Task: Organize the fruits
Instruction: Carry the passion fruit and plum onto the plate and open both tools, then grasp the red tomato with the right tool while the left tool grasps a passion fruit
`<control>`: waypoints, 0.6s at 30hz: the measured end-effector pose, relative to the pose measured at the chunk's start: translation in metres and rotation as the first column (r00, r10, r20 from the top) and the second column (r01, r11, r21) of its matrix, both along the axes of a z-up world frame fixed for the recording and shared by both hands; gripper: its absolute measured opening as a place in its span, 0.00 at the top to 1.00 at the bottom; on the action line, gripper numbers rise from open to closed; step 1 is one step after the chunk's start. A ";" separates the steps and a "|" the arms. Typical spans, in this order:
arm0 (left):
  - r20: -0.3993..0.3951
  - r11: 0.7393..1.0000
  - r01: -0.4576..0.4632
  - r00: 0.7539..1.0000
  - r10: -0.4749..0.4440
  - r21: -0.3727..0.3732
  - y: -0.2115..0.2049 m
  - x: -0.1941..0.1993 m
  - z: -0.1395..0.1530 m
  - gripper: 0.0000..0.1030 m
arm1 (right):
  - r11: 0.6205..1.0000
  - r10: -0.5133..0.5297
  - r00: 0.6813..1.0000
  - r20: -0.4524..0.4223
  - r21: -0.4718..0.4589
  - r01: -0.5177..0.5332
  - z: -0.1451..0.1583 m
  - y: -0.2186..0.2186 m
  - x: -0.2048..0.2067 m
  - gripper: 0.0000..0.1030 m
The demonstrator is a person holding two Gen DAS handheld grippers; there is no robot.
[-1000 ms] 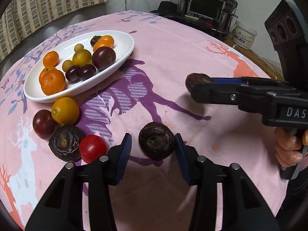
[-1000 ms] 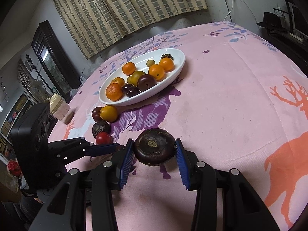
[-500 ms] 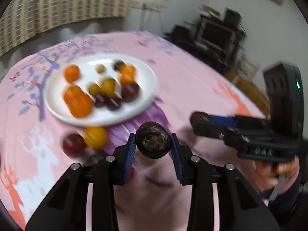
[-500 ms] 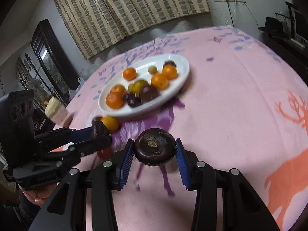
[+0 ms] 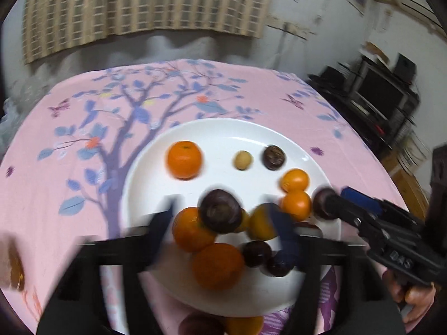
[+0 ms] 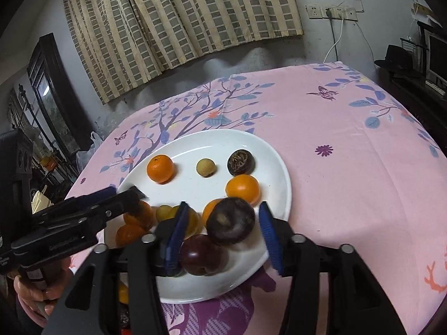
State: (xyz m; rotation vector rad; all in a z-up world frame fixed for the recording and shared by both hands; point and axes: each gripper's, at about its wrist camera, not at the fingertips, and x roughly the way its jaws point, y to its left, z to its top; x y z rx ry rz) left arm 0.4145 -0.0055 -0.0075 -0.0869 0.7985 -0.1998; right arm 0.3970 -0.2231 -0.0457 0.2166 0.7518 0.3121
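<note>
Now over the near half of the white plate (image 6: pixel 282 173), both grippers, each with a dark purple fruit in the gap between its fingers. Near the plate's right edge in the right wrist view: the right gripper (image 6: pixel 222 227), jaws just opened further, part-way apart, blue pads clear of the mangosteen (image 6: pixel 231 221) on both sides, so no grip left on it. Directly below that fruit, a dark plum (image 6: pixel 199 255) and, just beyond, an orange (image 6: pixel 242 189); likely landing spot among them, near the plate's front-right edge. No long axis to speak of, round fruit, stem scar turned toward the camera.

Over the plate's near-left part in the left wrist view: the left gripper (image 5: pixel 223 220), blurred, jaws just sprung wide, fingers standing well off the passion fruit (image 5: pixel 220 210) on either side. Released as well, by the look of it, above the tangerines (image 5: pixel 191 230) heaped at the plate's near edge; whether already resting on them or mid-drop, impossible to tell through the blur.

Far half of the plate mostly bare. Next move, by judgement: straight back and up, away from the plate's near edge, without nudging the pile.
</note>
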 end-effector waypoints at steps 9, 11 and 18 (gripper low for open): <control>0.117 0.994 -0.085 0.990 0.077 0.065 0.020 -0.063 0.040 0.05 | 0.987 0.157 0.986 0.055 -0.039 -0.155 0.024 0.028 -0.064 0.39; 0.105 0.992 -0.121 0.988 0.116 0.047 0.034 -0.078 0.030 0.05 | 0.977 0.212 0.977 0.023 -0.027 -0.212 0.014 0.040 -0.080 0.39; 0.049 0.942 -0.327 0.945 0.324 0.071 0.077 -0.107 -0.007 0.05 | 0.924 0.349 0.932 -0.098 -0.133 -0.359 -0.014 0.089 -0.108 0.39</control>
